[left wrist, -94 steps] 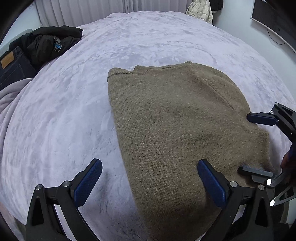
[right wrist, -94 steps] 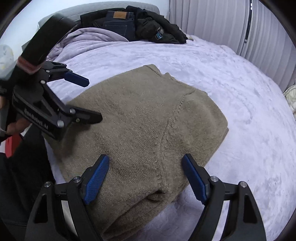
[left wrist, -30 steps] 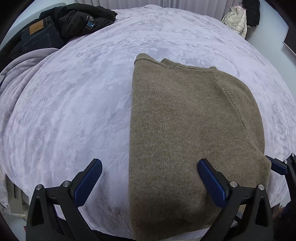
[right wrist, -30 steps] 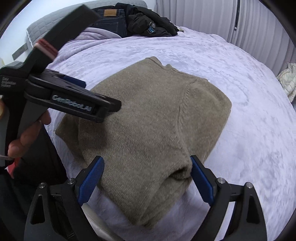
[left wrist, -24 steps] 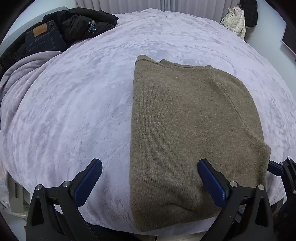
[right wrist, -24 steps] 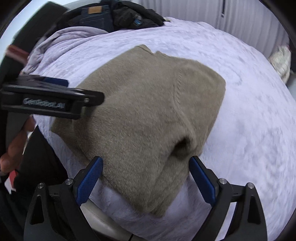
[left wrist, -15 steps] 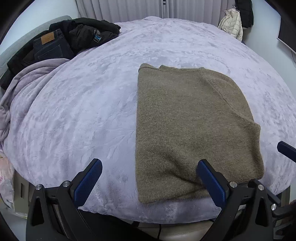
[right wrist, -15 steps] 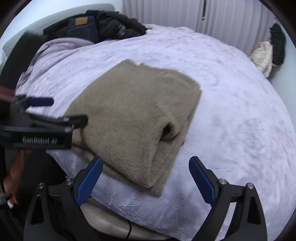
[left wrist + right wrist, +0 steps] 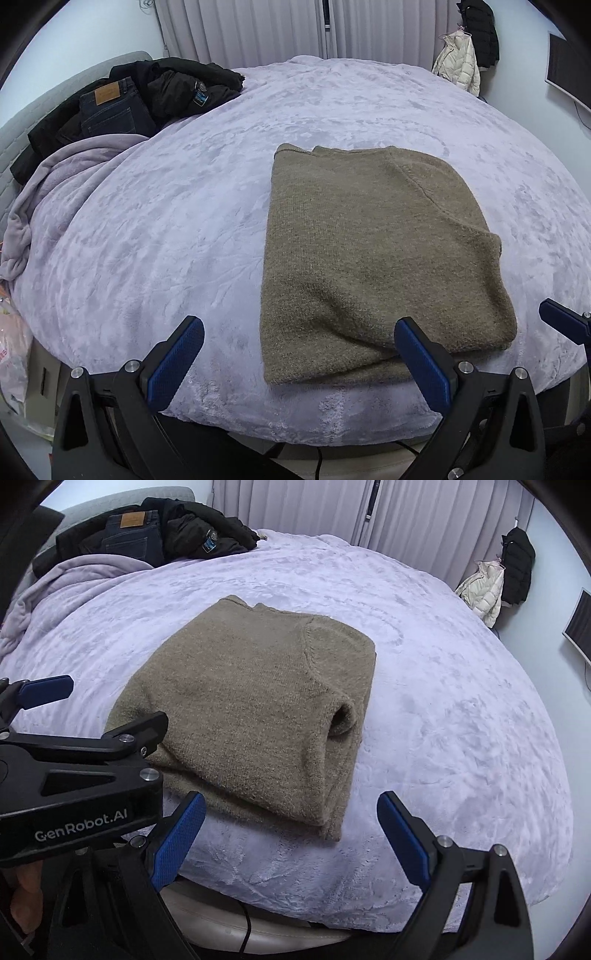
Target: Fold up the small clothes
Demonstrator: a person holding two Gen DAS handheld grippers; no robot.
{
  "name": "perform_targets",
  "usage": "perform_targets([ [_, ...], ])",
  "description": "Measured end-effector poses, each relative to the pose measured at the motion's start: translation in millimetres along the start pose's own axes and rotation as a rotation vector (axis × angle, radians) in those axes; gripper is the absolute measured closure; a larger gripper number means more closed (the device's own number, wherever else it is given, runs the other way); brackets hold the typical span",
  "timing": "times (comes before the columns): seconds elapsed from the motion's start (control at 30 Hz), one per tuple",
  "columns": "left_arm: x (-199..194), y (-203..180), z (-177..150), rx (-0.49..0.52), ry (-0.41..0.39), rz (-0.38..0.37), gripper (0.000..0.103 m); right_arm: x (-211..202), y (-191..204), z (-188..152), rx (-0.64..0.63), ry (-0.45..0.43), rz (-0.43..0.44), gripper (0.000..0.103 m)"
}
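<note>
We read only one text: "GenRobot.AI" in white letters on the black body of the left gripper (image 9: 99,705), seen from the right wrist view.

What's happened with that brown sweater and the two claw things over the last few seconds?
Both grippers, left and right, pulled back off the sweater toward the bed's near edge, jaws open throughout, gripping nothing. The sweater stayed folded on the lilac blanket.
</note>
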State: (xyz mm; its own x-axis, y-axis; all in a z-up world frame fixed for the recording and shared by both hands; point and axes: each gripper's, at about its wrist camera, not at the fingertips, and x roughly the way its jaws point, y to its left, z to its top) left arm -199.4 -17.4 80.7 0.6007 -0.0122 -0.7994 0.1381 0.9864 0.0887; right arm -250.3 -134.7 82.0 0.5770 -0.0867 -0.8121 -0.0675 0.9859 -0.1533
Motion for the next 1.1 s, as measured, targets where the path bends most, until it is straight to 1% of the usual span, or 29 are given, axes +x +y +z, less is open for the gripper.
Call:
perform_targets([
  [0.07, -2, 0, 1, -0.009, -0.012, -0.014, 0.000, 2, -4, -3, 0.039, 0.012, 0.007, 0.008],
  [0.17, -4, 6, 5, -0.076, 0.001, -0.091, 0.000, 3, -12, -3, 0.091, 0.018, 0.026, 0.008],
  [0.23, -7, 7, 5, -0.095, 0.000, -0.111, 0.000, 2, -14, -2, 0.110, 0.016, 0.028, 0.008],
  [0.33, -11, 3, 2, -0.072, -0.025, -0.063, 0.000, 0, -17, -2, 0.127, 0.009, 0.036, 0.008],
  [0.4, -15, 1, 0, -0.064, -0.048, -0.048, 0.000, -1, -18, -1, 0.137, 0.003, 0.038, 0.008],
  [0.63, -16, -2, -2, -0.053, -0.059, -0.037, 0.000, 0, -18, -1, 0.150, -0.001, 0.058, 0.008],
  [0.77, -16, -4, -2, -0.039, -0.067, -0.018, 0.000, 2, -17, -1, 0.152, 0.003, 0.062, 0.008],
  [1.1, -14, -4, -2, -0.041, -0.052, -0.029, 0.000, 1, -12, 0, 0.139, -0.003, 0.065, 0.008],
])
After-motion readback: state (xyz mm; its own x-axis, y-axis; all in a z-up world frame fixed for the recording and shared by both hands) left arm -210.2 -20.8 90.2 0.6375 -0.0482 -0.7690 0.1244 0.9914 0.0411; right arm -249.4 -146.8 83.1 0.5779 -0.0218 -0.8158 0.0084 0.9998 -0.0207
